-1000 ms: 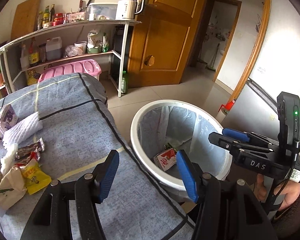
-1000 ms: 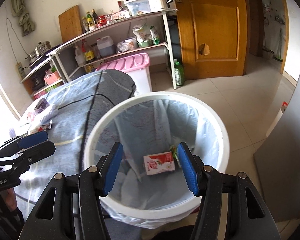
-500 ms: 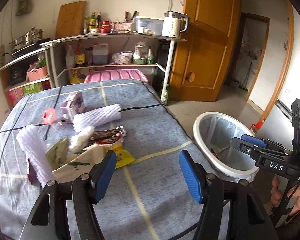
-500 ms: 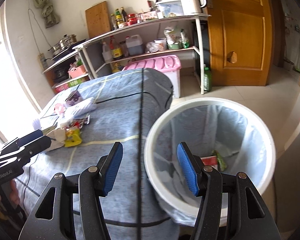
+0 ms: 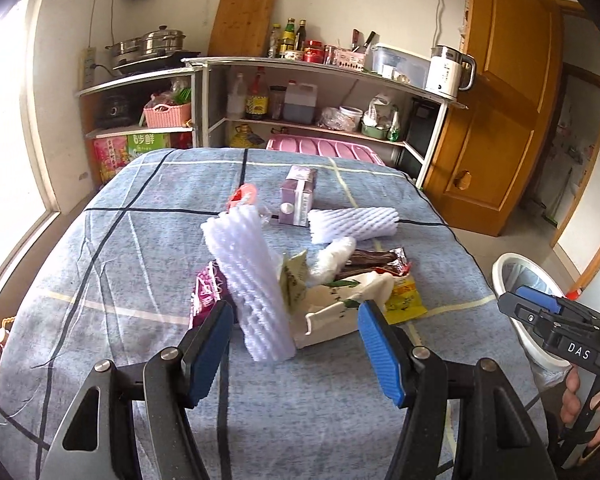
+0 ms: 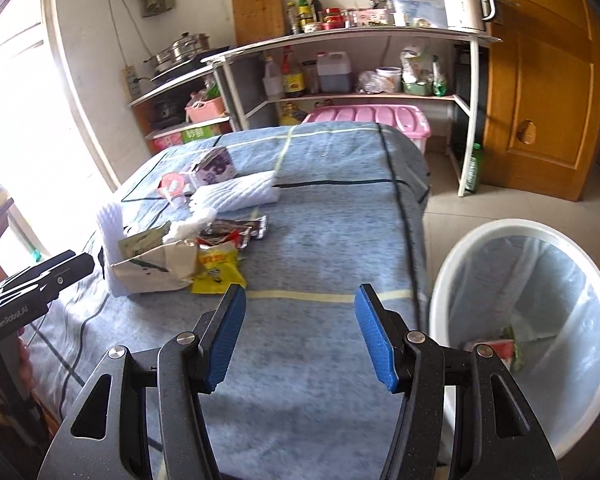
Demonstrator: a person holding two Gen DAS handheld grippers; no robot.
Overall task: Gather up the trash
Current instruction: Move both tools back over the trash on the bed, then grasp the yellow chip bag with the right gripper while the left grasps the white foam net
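Now my left gripper (image 5: 294, 340) hangs with jaws apart and empty over the trash pile (image 5: 312, 276) on the blue tablecloth (image 5: 120, 264); my right gripper (image 6: 300, 336) is likewise spread and empty, beside the white bin (image 6: 452, 264) at the right.

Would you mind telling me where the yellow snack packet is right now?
The yellow snack packet lies on the blue table cloth in the right wrist view, left of centre, against the beige paper bag, below the dark wrapper.
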